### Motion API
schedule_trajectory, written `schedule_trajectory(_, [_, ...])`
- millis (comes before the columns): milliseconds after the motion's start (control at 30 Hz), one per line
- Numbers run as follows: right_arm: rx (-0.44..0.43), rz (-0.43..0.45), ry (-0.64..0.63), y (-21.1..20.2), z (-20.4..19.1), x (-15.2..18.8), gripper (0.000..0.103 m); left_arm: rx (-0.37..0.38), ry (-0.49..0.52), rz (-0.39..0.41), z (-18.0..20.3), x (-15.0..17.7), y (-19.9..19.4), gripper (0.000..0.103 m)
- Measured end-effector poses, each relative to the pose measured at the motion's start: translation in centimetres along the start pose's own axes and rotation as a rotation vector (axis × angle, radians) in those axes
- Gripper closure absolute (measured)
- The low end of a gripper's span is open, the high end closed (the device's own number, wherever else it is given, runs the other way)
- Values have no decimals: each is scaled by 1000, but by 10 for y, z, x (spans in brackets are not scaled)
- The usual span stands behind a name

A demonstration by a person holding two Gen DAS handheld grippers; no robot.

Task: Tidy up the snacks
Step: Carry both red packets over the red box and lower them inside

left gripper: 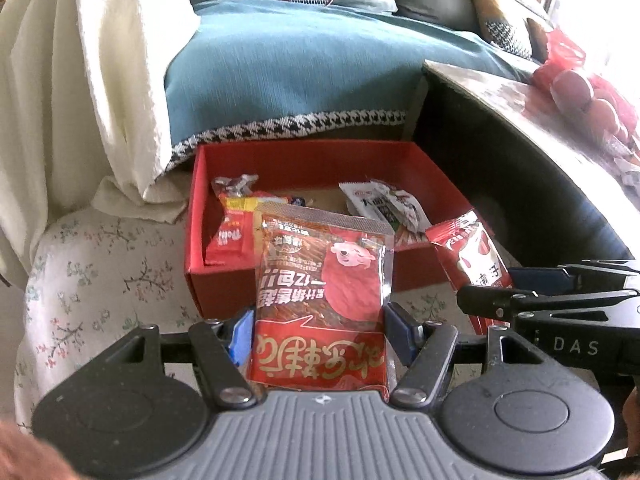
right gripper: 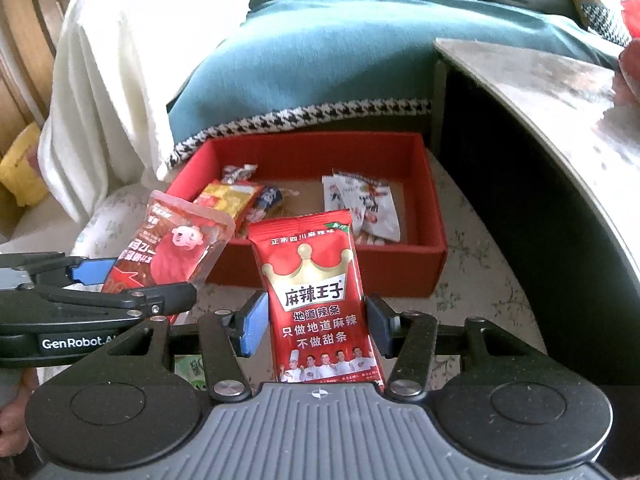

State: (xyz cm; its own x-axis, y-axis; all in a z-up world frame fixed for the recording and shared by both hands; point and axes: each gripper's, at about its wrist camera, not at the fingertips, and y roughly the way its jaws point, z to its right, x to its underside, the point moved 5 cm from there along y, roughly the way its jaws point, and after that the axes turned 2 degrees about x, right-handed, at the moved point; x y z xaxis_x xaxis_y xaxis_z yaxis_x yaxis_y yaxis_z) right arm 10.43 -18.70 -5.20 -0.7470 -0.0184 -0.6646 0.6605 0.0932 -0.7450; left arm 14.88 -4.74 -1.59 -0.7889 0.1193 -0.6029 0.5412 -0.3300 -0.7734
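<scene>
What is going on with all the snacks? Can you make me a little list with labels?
place: flowery cloth by a blue sofa
left gripper: shut on a clear-topped red packet
right gripper: shut on a red crown packet
red box: open, just beyond both packets
in the box: white packets on one side, yellow and red packets on the other
held packets: above the cloth, not yet in the box
</scene>
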Motion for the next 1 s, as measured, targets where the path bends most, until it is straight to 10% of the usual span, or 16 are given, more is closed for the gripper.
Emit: schedule_trajectory(1000, [17,111,-9,28,-2,-71,42,-57,2,106,-16,-68,25,55])
